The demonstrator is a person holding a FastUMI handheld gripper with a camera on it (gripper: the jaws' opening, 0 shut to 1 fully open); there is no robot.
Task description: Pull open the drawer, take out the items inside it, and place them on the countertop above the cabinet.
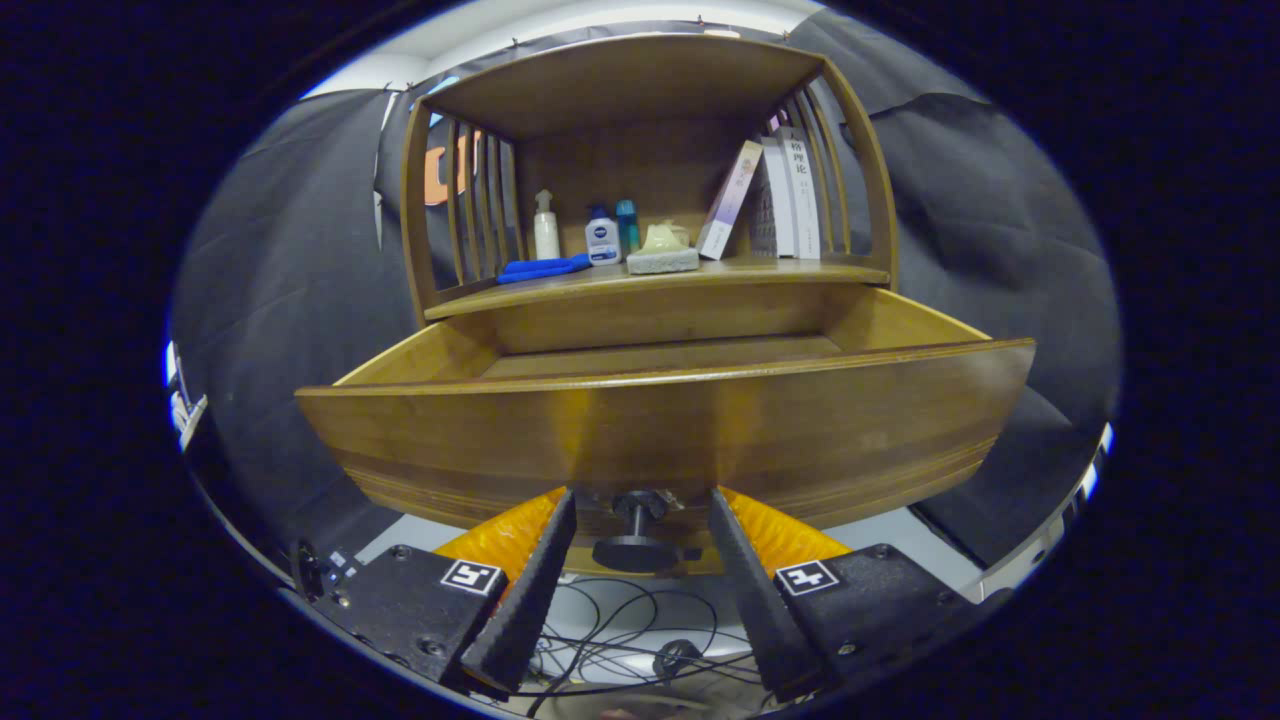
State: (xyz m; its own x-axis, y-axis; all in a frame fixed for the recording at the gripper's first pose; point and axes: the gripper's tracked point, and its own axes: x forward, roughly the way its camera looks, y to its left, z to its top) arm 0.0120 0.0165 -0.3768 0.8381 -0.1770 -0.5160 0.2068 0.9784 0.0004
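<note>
The wooden drawer [660,420] stands pulled out toward me, its front panel just ahead of my fingers. Its dark round knob [636,535] sits between my fingers, which stand apart on either side without touching it. My gripper [640,520] is open. The drawer's inside is mostly hidden behind the front panel; only a bare strip of its floor [660,358] shows. Above the drawer is the countertop [660,277] of the cabinet.
On the countertop stand a blue cloth [543,268], a white pump bottle [545,228], a white and blue bottle [602,238], a teal bottle [627,225], a tissue box [662,257] and several books [775,195]. Cables [610,640] lie on the floor below.
</note>
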